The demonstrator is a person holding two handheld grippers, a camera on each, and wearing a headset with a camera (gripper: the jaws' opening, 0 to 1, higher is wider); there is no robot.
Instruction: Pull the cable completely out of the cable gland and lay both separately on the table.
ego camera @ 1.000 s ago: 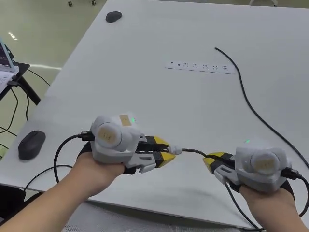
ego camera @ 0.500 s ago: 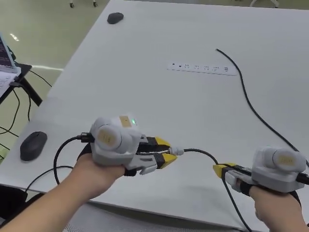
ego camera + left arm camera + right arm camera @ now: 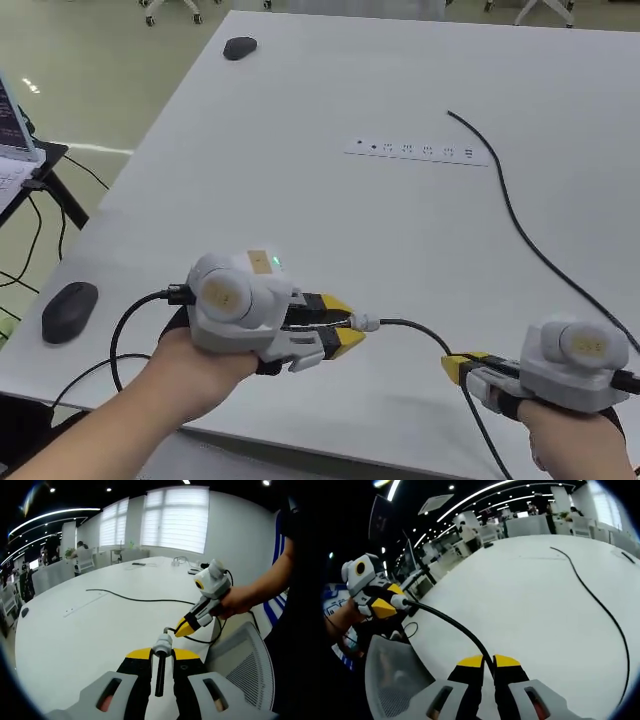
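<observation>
A grey cable gland [image 3: 363, 322] [image 3: 162, 644] [image 3: 399, 601] sticks out of my left gripper [image 3: 345, 325] [image 3: 161, 654], which is shut on it just above the white table [image 3: 300, 170]. A black cable [image 3: 415, 328] [image 3: 451, 623] runs out of the gland in a shallow arc to my right gripper [image 3: 458, 366] [image 3: 488, 661], shut on it near the table's front edge. The cable's tail [image 3: 485, 425] hangs down past the right gripper. The two grippers are about a hand's width apart.
A white power strip [image 3: 417, 152] lies mid-table, and a long black cord [image 3: 520, 225] [image 3: 600, 605] runs from it toward the right edge. One black mouse [image 3: 240, 47] sits at the far end, another [image 3: 69, 311] near the left front corner. A mesh chair back [image 3: 245, 675] stands below the table edge.
My right gripper has drawn to the right and toward the front edge, pulling more cable out of the gland; the gap between the grippers has widened. The left gripper has stayed about where it was.
</observation>
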